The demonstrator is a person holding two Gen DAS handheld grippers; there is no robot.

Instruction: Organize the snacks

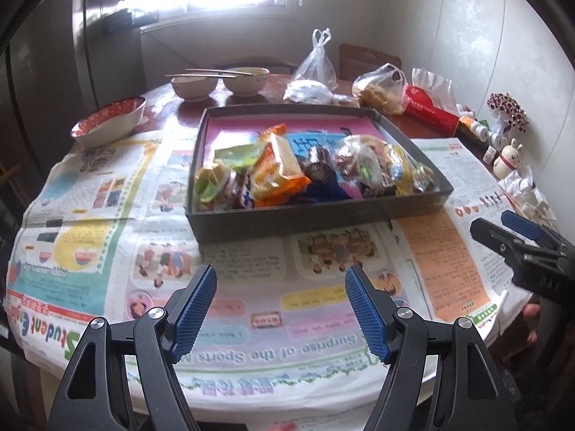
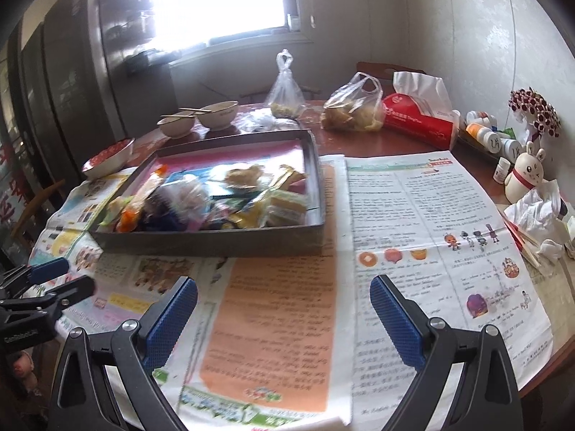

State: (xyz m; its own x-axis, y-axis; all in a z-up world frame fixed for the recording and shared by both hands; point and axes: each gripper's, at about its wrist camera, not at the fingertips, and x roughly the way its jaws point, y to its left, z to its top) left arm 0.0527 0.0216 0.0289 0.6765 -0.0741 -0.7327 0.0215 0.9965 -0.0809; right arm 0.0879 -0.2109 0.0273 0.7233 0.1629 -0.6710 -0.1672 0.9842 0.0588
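1. We had both grippers hanging over the newspaper (image 1: 251, 280), short of the tray (image 1: 316, 221). Left gripper (image 1: 284, 309) was wide open, nothing in it.
2. Right gripper (image 2: 284, 318) was the same, spread and empty.
3. The snacks (image 1: 309, 168) sat jumbled in the tray's near half, probably dumped there for sorting.
4. The far half was bare, so we guessed that's where they'd get spread out.

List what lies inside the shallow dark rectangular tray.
The shallow dark rectangular tray holds piled wrapped snacks on a pink and blue liner. Anything beneath the pile is hidden.
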